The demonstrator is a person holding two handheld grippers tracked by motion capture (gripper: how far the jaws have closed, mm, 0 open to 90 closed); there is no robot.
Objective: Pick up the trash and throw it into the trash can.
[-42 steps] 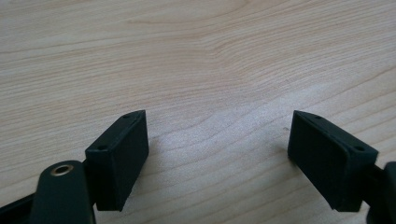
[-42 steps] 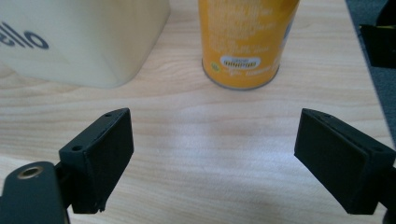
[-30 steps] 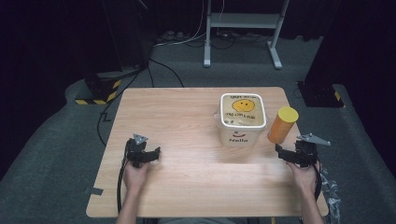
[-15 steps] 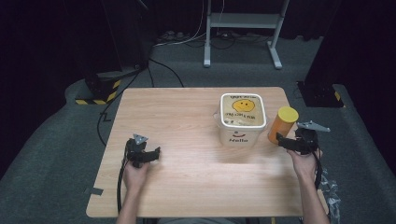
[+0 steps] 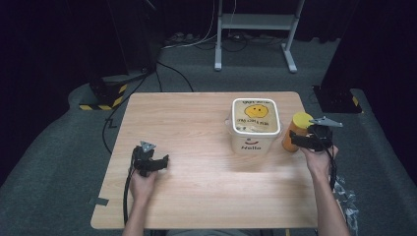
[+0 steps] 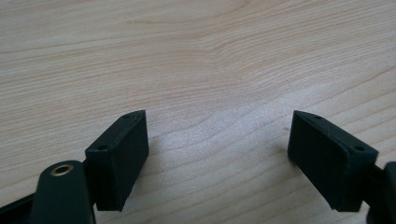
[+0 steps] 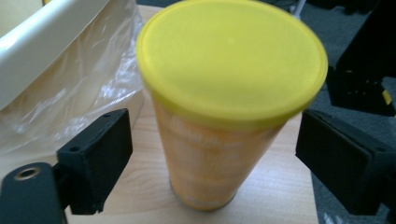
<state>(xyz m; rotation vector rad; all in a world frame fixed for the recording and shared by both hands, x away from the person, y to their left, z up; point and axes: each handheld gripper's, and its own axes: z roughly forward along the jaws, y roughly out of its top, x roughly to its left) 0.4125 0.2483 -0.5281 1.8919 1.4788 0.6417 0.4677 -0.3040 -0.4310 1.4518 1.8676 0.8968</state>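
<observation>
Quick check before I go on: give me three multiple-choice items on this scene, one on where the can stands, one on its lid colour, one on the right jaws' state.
1. Where does the orange can stand?
A. left of the bin
B. right of the bin, near the table edge
C. inside the bin

2. What colour is the can's lid?
A. yellow
B. blue
C. white

3. How do the right gripper jaws stand?
A. pressed on the can
B. shut, with nothing between them
C. either side of the can, pads apart from it

Key: 1 B, the high view shows it there; 2 A, the right gripper view shows it; 3 C, gaps show on both sides, though the jaws have just been closing.
</observation>
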